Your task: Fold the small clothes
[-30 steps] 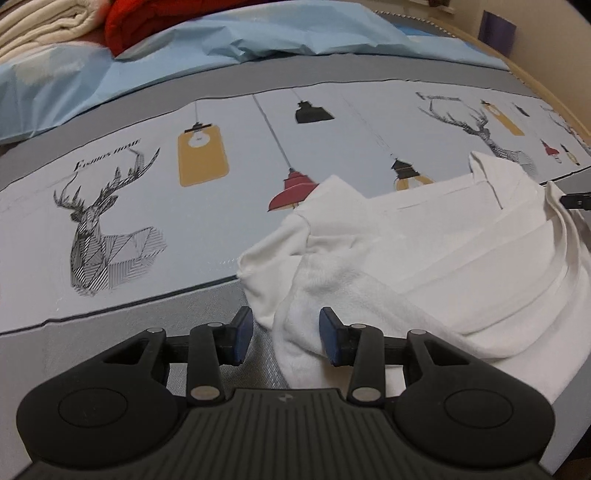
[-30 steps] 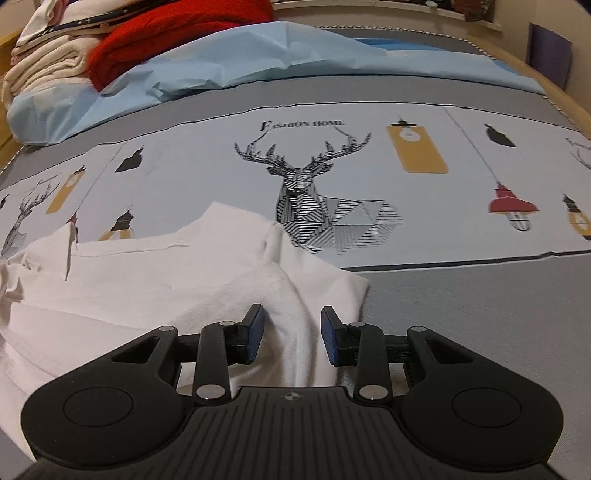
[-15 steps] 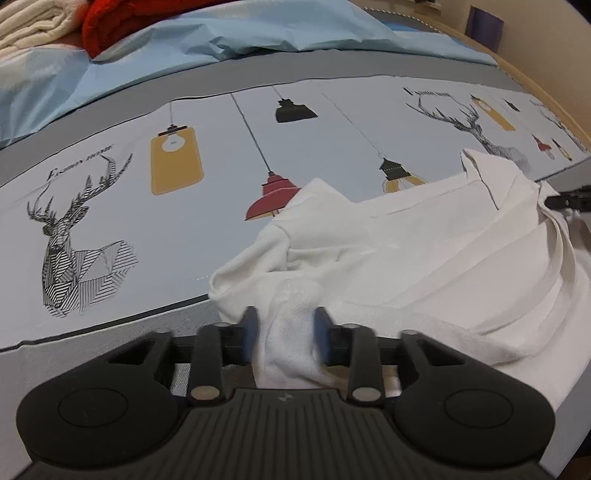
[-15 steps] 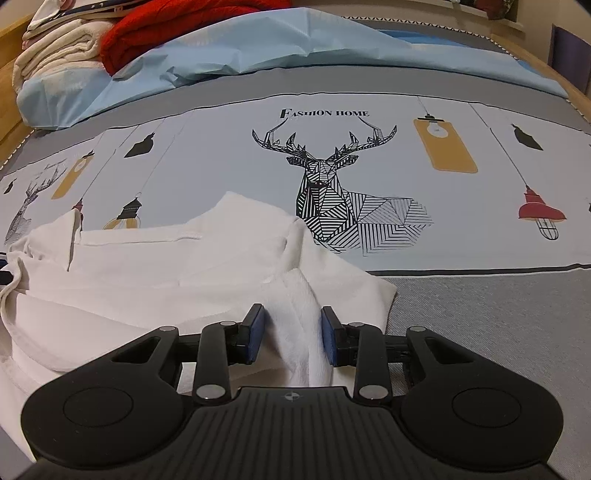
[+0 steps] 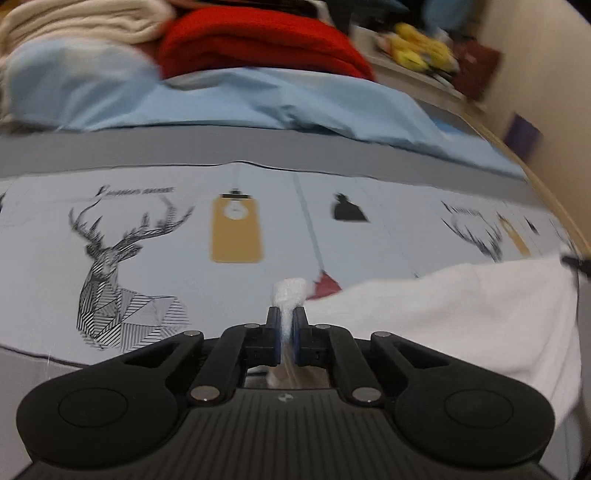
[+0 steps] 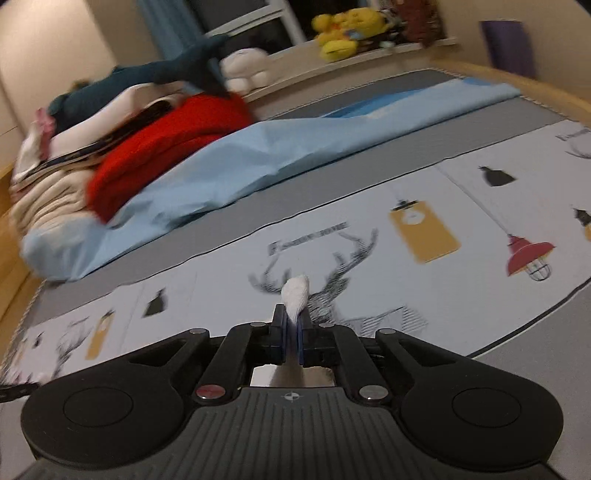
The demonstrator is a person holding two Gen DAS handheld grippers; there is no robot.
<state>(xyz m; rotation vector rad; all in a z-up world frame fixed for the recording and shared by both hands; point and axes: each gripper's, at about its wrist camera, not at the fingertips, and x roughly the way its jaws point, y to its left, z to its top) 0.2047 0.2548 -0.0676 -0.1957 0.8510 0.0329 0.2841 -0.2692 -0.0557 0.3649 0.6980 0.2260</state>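
A small white garment (image 5: 443, 306) hangs stretched to the right of my left gripper (image 5: 287, 314), above the printed bed cover (image 5: 147, 236). The left jaws are closing, and a tuft of its white cloth (image 5: 290, 291) is pinched between the blue pads and sticks out past them. In the right wrist view, my right gripper (image 6: 291, 314) has its jaws closing too, pinching another white tuft (image 6: 295, 291) of the same garment. From that view the rest of the garment is hidden below the gripper body. Both views are motion-blurred.
At the back of the bed lie a rumpled light blue sheet (image 5: 258, 99), a red blanket (image 5: 258, 48) and cream blankets (image 5: 74, 18). A shelf behind holds plush toys (image 6: 343, 29). A wooden bed rim (image 6: 535, 81) curves along the right.
Both grippers have closed from open onto folds of the white garment and lifted. The cloth has risen off the bed and now stretches between them. Both views have tilted.
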